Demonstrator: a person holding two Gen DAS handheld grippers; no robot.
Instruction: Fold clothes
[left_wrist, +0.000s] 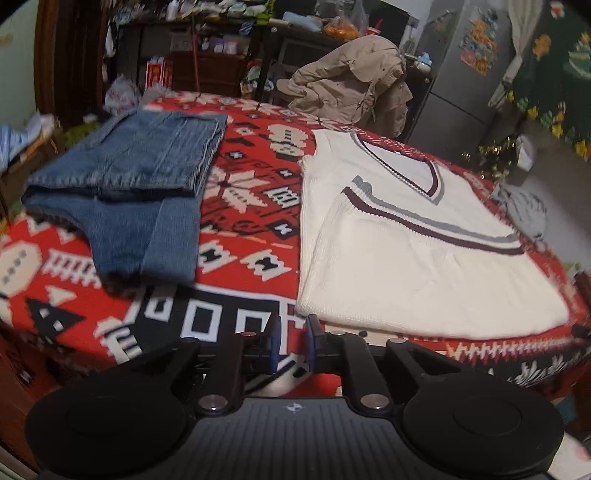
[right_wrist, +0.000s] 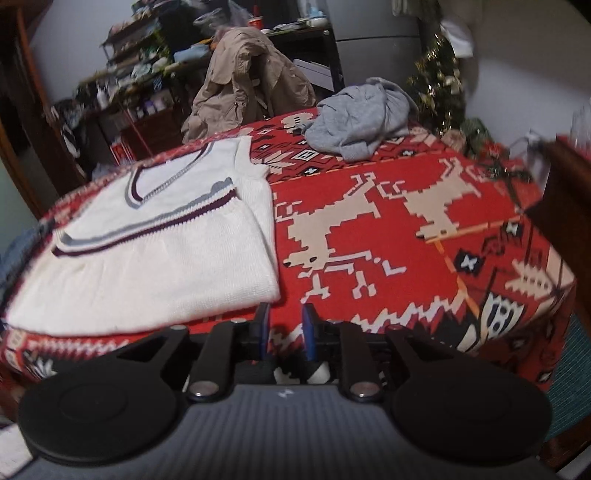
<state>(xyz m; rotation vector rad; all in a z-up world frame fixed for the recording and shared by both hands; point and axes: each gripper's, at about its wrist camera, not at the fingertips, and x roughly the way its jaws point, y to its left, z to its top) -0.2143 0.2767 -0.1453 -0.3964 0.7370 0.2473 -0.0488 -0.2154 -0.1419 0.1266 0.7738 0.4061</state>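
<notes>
Your left gripper (left_wrist: 291, 341) and right gripper (right_wrist: 284, 330) both hang empty, jaws slightly apart. The half-folded white vest (left_wrist: 406, 258) lies at one o'clock from the left; pinch both near hem corners evenly.

Cluttered, dimly lit room behind a table under a red patterned cloth (right_wrist: 424, 236).
Past the table's far edge a chair draped with a beige jacket (left_wrist: 354, 85) stands before dark crowded shelves (left_wrist: 207, 44); a grey refrigerator (left_wrist: 461, 74) and tinselled Christmas tree (right_wrist: 439, 85) occupy the far-right corner.
</notes>
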